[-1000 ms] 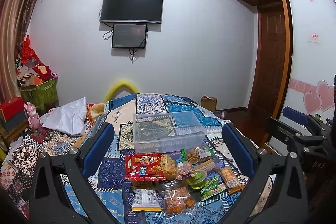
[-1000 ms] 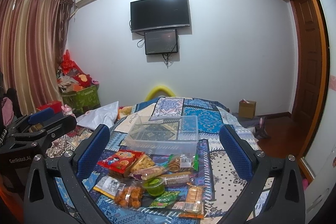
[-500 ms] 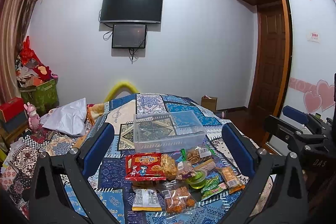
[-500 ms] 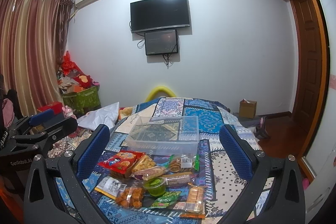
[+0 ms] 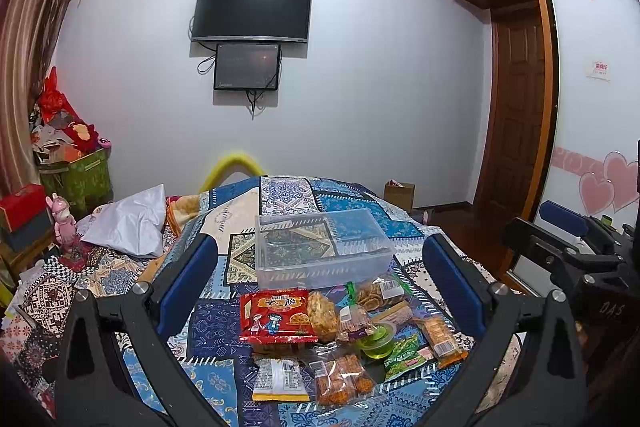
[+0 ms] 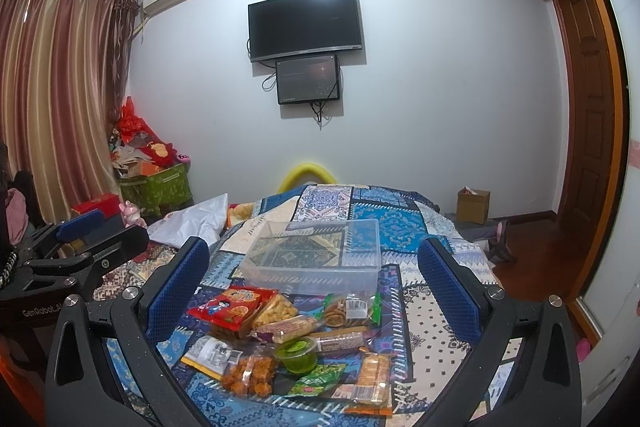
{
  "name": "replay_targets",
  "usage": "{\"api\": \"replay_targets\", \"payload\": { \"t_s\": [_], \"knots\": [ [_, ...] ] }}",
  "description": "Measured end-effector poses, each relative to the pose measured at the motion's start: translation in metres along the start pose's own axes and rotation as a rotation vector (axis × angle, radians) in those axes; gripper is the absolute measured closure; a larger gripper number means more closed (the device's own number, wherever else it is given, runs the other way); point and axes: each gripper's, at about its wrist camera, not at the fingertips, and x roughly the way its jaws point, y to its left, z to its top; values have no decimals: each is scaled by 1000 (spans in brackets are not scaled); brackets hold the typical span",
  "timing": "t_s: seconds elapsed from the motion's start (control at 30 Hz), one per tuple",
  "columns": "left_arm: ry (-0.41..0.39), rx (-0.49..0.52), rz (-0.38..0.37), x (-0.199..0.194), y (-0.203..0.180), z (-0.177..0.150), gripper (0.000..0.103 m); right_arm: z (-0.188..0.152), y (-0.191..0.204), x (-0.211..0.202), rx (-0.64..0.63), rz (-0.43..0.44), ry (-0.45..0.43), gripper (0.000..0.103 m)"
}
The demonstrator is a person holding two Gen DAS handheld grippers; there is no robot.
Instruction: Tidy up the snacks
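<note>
**On the patterned bedspread: snack pile in front of clear bin, both grippers wide open**

Lower centre of both views: snacks lie in a loose pile on the blue patchwork bedspread (image 5: 352, 203). Clear plastic bin (image 5: 320, 247) sits just behind the pile, upright, no lid, only the bedspread pattern showing through it.

Left gripper (image 5: 320, 291) hangs above the pile, jaws spread wide, gripping nothing, blue pads either side of bin and snacks. Right gripper (image 6: 316, 291) same: jaws wide apart, nothing between them. Each gripper also shows at the edge of the other's view.

Pile, left wrist view: red snack bag (image 5: 276, 315) at pile's left, touching the bin's front wall. Bag of yellow puffs (image 5: 322, 315) just right of it. Green jelly cup (image 5: 376, 339) mid-pile, upright. Green packet (image 5: 404, 351) beside the cup. Orange-cracker pack (image 5: 344, 379) in clear wrap at near edge. White-and-yellow packet (image 5: 280, 381) to its left. Round biscuits pack (image 5: 376, 295) near bin's right front corner.

Background: wall TV (image 5: 251, 11) upper centre, smaller screen (image 5: 247, 67) below it, white pillow (image 5: 132, 223) at left.
</note>
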Motion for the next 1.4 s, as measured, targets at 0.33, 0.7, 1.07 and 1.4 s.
{"api": "replay_targets", "payload": {
  "t_s": [0.33,0.7,1.07,1.4],
  "knots": [
    [9,0,7,6,1,-5,0,-4,-1,5,8,7,8,0],
    [130,-23,17,48,18,-29,0,-30,-13,48,24,13,118,0],
    [371,-75,16,124,57,-68,15,-78,-45,120,77,-20,366,3],
    [565,-102,-4,195,75,-87,21,-87,-65,186,100,27,510,18]
  ]
}}
